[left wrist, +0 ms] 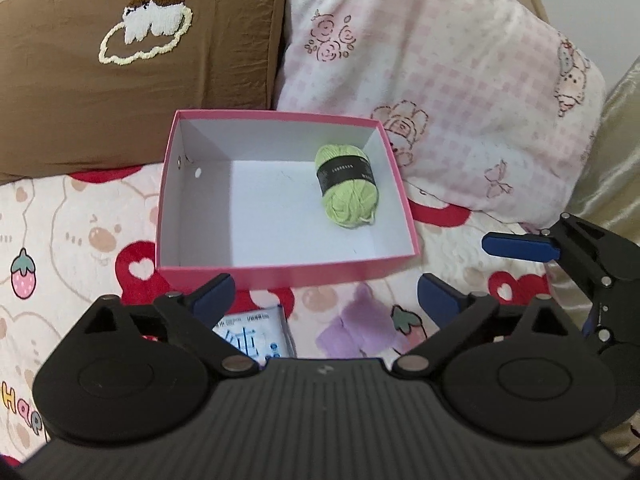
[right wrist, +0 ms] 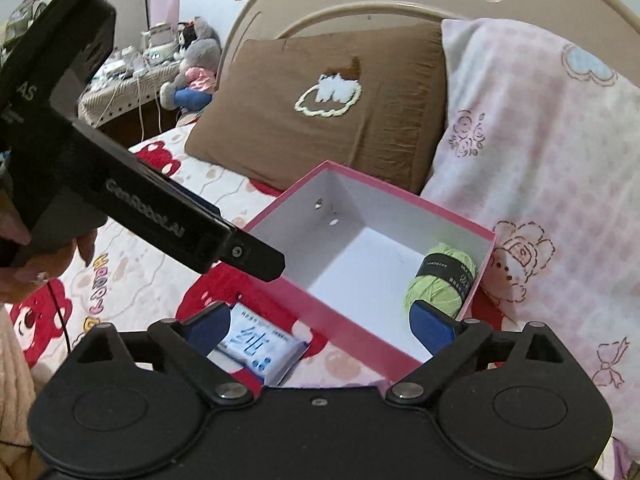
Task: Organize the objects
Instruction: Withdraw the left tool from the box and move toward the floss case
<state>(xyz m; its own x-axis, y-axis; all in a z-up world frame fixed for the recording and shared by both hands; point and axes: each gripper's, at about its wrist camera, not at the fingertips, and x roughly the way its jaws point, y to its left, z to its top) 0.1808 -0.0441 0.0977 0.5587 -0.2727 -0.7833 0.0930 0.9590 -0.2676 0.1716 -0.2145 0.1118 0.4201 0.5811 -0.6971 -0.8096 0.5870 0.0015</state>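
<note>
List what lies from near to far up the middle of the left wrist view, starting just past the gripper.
White packet and purple cloth side by side on the bedspread → pink box, its near wall first → green yarn ball inside the box → brown pillow and pink checked pillow behind.

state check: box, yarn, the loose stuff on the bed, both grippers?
pink box: lidless, upright on the bedspread
green yarn ball: in the box, on its side by the right wall, label band on
tissue pack: outside the box, flat on the bedspread
purple cloth: outside the box, crumpled on the bedspread
left gripper: fingers open, nothing between them
right gripper: fingers open, nothing gripped
</note>
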